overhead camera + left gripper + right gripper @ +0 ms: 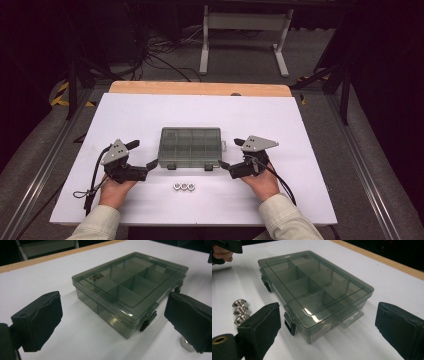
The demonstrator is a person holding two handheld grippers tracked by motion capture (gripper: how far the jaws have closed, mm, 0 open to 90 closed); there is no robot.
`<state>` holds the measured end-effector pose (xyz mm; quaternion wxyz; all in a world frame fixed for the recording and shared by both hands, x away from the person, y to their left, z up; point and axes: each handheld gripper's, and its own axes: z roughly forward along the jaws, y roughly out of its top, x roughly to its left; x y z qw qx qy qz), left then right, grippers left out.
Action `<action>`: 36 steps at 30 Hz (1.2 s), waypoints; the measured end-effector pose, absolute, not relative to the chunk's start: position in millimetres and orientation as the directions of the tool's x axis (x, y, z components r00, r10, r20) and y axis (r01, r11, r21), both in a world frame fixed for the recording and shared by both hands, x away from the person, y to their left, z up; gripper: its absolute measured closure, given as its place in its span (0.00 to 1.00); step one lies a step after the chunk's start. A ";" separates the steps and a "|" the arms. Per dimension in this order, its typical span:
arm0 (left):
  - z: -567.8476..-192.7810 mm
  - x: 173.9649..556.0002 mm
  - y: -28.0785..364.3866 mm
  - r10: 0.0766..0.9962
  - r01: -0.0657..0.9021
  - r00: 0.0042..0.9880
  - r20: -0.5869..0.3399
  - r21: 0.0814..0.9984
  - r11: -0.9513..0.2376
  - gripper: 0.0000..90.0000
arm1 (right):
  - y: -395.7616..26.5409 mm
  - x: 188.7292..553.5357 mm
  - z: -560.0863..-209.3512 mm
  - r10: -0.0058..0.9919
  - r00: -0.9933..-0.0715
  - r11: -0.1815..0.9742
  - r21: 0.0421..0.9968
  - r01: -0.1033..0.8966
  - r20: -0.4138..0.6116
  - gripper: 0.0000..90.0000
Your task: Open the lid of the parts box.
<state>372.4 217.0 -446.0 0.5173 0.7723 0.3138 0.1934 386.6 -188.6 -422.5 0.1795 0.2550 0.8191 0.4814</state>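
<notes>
Smoky-green clear plastic box (190,146), lid shut, sits mid-desk (150,110), nearer the front edge. Your left claw (140,154) and right claw (229,153) flank its short ends, both gaping wide and holding nothing. Three steel nuts (184,186) lie in a row just before the box.

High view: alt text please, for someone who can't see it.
A closed, smoky clear compartment box sits mid-table on a white board, with open left tongs and open right tongs on either side of it, not touching. Three metal nuts lie in a row just in front of the box, between the person's hands.
</notes>
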 end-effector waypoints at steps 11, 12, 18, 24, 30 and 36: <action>-454.7 375.2 205.5 0.622 0.306 0.783 -0.002 0.872 -0.382 0.13 | -181.7 388.2 -433.5 0.562 -0.826 0.478 0.831 0.285 -0.040 0.17; -455.8 375.7 204.7 0.619 0.312 0.785 -0.008 0.868 -0.385 0.13 | -181.3 388.5 -434.5 0.561 -0.827 0.485 0.827 0.285 -0.043 0.17; -460.5 378.0 201.8 0.610 0.341 0.792 -0.020 0.843 -0.415 0.16 | -180.4 390.2 -438.5 0.559 -0.828 0.500 0.809 0.310 -0.029 0.21; -462.5 379.1 199.9 0.604 0.356 0.796 -0.023 0.826 -0.438 0.21 | -179.0 391.3 -441.8 0.547 -0.837 0.520 0.791 0.322 -0.019 0.32; -463.1 378.1 198.3 0.612 0.368 0.791 -0.015 0.810 -0.456 0.39 | -177.4 391.0 -443.8 0.534 -0.845 0.542 0.774 0.327 -0.017 0.49; -461.4 374.6 196.7 0.595 0.335 0.803 0.019 0.812 -0.478 0.55 | -176.5 389.8 -443.7 0.529 -0.849 0.552 0.769 0.322 -0.024 0.61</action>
